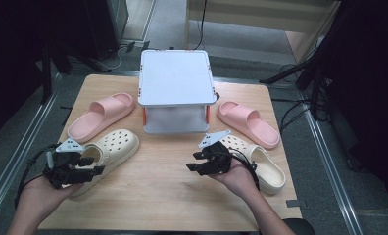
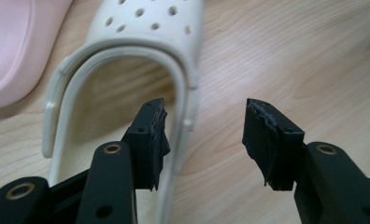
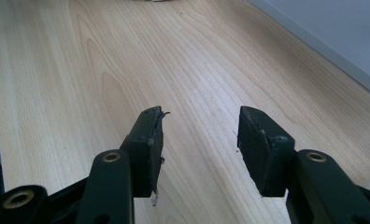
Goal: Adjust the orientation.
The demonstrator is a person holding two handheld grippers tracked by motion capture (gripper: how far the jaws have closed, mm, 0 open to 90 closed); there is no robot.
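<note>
The left claw (image 2: 204,140), spread and empty, straddles the heel rim of the cream clog (image 2: 127,51) on the worktop (image 1: 172,166), while the right claw (image 3: 199,149) gapes over bare wood.

The cream clog (image 1: 106,149) with holes in its toe lay upright on the table's left front, toe pointing away to the right, its strap folded forward over the opening, just beside a pink slide (image 1: 101,115).

My high view: bright, evenly lit table (image 1: 172,171) amid dark surroundings, soft shadows, slightly blurred close-up jaws.
</note>
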